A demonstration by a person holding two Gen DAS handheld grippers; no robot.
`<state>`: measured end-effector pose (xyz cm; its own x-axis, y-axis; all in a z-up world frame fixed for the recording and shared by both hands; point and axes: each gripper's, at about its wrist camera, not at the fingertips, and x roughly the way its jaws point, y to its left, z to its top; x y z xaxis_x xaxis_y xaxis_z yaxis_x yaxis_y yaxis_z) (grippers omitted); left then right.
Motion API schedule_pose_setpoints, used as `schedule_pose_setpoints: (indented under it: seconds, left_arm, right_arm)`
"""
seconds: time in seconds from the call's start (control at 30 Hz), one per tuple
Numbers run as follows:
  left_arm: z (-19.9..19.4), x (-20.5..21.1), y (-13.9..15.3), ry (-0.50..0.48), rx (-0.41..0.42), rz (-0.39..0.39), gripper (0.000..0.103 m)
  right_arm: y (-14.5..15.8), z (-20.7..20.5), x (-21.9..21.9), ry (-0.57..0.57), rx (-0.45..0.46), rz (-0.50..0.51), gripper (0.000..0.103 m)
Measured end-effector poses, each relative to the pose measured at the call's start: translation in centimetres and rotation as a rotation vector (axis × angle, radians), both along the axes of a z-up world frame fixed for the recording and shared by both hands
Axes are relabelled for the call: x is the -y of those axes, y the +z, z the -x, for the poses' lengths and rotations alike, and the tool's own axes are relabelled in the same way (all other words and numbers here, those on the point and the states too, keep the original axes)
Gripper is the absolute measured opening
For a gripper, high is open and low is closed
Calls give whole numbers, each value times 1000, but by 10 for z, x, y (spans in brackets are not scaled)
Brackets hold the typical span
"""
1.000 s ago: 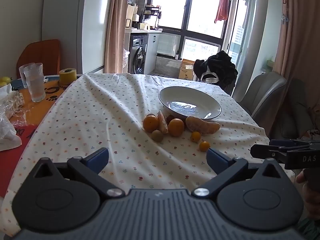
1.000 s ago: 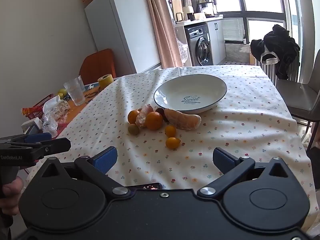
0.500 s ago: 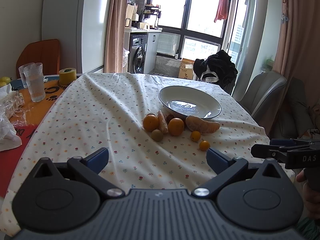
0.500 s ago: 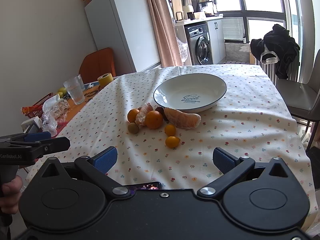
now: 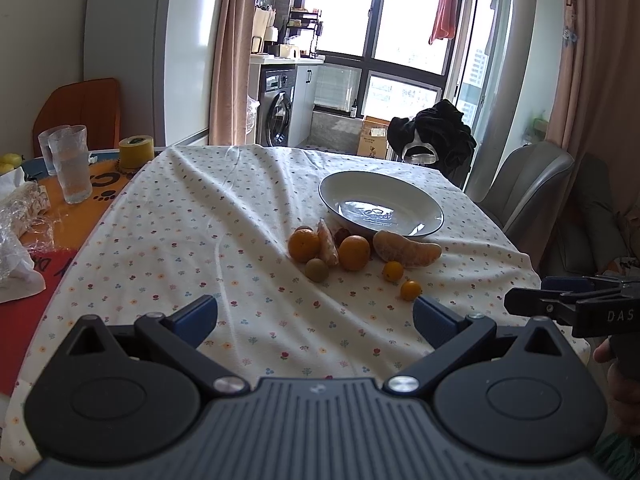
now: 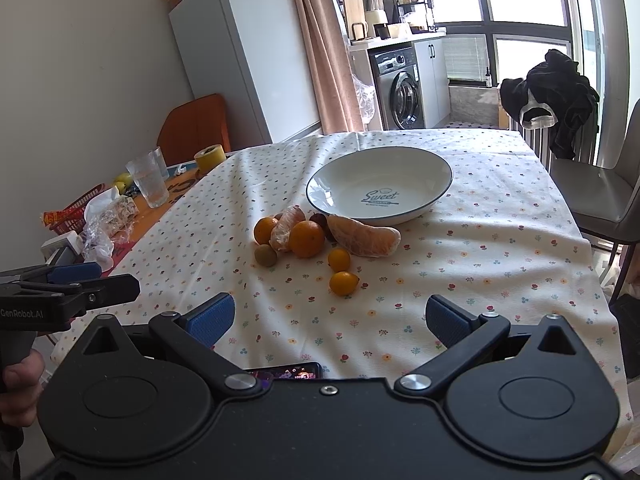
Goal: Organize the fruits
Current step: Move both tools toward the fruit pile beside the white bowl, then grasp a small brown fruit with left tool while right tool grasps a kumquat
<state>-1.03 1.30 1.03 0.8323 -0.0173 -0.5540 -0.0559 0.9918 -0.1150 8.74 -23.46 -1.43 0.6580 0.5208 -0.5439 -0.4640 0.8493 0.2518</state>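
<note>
A white bowl with a dark rim stands empty on the flowered tablecloth. In front of it lies a cluster of fruit: two oranges, peeled citrus segments, a small green fruit and two kumquats. My left gripper is open, low over the near cloth, short of the fruit. My right gripper is open too, with the nearest kumquat just beyond its gap. Nothing is held.
Two glasses, a yellow tape roll and plastic wrap sit on the left. A phone lies under the right gripper. Grey chairs stand at the right edge.
Both grippers have drifted only slightly; the fruit sits marginally nearer in the right wrist view. Nothing was grasped or moved.
</note>
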Motion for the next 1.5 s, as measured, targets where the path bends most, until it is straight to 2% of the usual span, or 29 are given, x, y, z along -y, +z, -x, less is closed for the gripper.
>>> schedule_pose_setpoints:
  seconds: [0.33, 0.43, 0.6, 1.03, 1.13, 1.33, 1.4, 1.5]
  left_arm:
    - [-3, -5, -2, 4, -7, 11, 103]
    - [-8, -6, -6, -1, -17, 19, 103]
    - [-17, -9, -10, 3, -16, 31, 103]
    - [-42, -11, -25, -19, -17, 55, 100]
    - [-48, -9, -29, -33, -21, 55, 92]
    - [-63, -6, -40, -43, -40, 59, 79]
    - [-69, -6, -44, -43, -47, 62, 70]
    - [-78, -7, -49, -41, -58, 66, 63]
  right_arm:
    - [-3, -3, -1, -3, -6, 1, 103]
    - [-4, -3, -2, 1, -32, 9, 103]
    - [-14, -11, -3, 13, -5, -5, 103]
    - [-29, -29, -10, 32, 46, 43, 103]
    - [-32, -32, -11, 40, 57, 45, 100]
    - [-40, -43, -15, 58, 28, 12, 85]
    - [-44, -46, -16, 64, 14, -8, 79]
    - [-49, -52, -18, 68, -4, -4, 73]
